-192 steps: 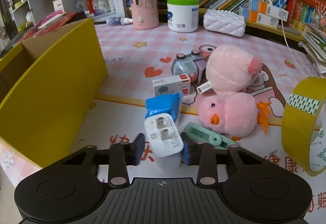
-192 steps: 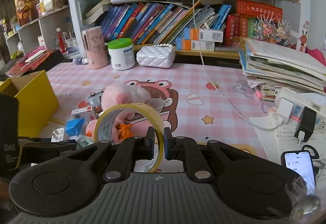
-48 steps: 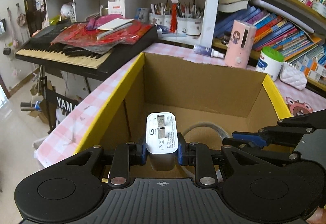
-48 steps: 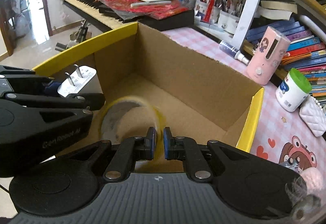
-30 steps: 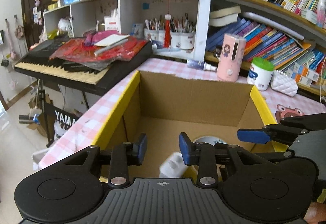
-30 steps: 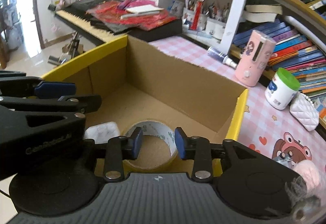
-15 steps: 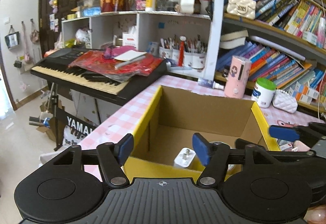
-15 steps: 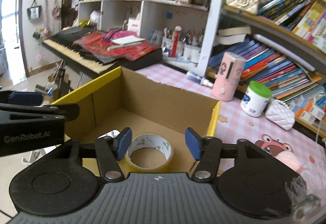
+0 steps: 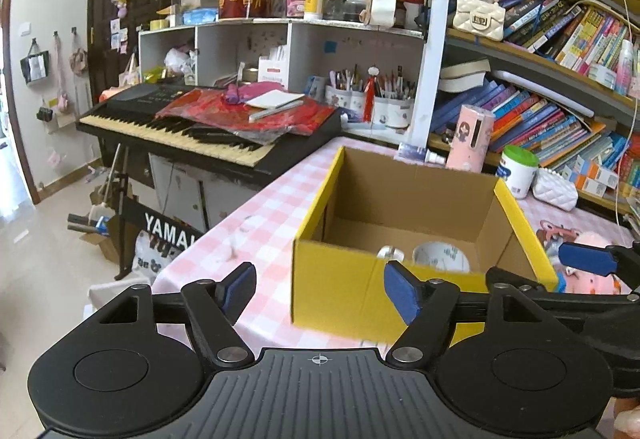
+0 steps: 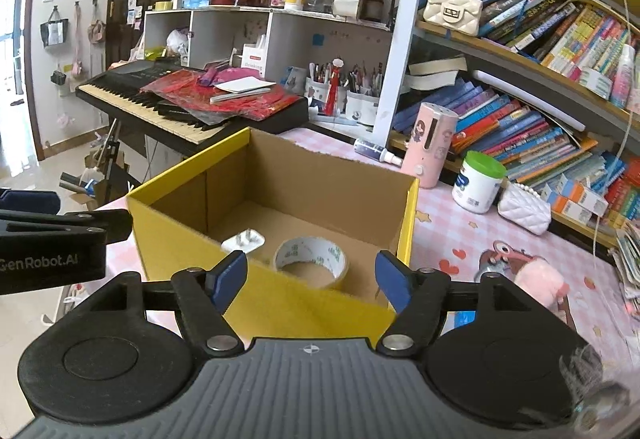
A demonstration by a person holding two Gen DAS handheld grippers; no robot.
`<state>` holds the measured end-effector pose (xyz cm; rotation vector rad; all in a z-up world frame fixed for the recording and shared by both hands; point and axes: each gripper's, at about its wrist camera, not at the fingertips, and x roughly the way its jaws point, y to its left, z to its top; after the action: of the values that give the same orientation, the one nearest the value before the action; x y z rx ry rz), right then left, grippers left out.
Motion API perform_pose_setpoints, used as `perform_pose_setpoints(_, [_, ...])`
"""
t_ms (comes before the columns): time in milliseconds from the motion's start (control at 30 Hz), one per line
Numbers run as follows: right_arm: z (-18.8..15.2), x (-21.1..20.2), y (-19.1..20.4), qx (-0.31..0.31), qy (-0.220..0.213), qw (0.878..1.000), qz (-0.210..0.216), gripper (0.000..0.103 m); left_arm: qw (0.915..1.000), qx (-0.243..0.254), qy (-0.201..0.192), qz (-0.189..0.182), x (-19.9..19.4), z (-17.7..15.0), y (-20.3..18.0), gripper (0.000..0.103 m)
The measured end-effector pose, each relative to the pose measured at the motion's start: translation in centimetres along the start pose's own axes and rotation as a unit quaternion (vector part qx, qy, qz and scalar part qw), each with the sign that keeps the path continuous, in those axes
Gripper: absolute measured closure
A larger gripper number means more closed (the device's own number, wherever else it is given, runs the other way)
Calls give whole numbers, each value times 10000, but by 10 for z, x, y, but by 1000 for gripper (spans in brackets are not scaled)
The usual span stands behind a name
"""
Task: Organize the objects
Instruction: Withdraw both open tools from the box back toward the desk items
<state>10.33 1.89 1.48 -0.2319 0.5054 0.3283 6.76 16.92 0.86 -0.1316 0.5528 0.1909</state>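
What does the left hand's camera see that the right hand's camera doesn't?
Only the left wrist view shows the white lettering on the stand under the keyboard.

Only the right wrist view clearly shows the charger's prongs, the tape roll whole, and the pink plush toy mostly unhidden.

Both show the yellow box on the pink checked table, the keyboard, the bookshelf, and open, empty grippers, left gripper and right gripper, jaws opening.

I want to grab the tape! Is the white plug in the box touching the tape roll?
Apart. The right wrist view shows bare cardboard floor between the white plug and the tape roll.
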Motion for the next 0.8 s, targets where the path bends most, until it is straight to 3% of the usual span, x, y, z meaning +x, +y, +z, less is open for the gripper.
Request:
perform_pose_setpoints(400, [-34, -48, 37, 60, 110, 9999, 12, 30, 9996, 39, 271, 72, -41, -35, 28, 30])
perform_pose_setpoints(800, [-67, -84, 46, 435, 215, 9987, -120, 28, 9981, 359, 492, -25, -71, -64, 32, 24])
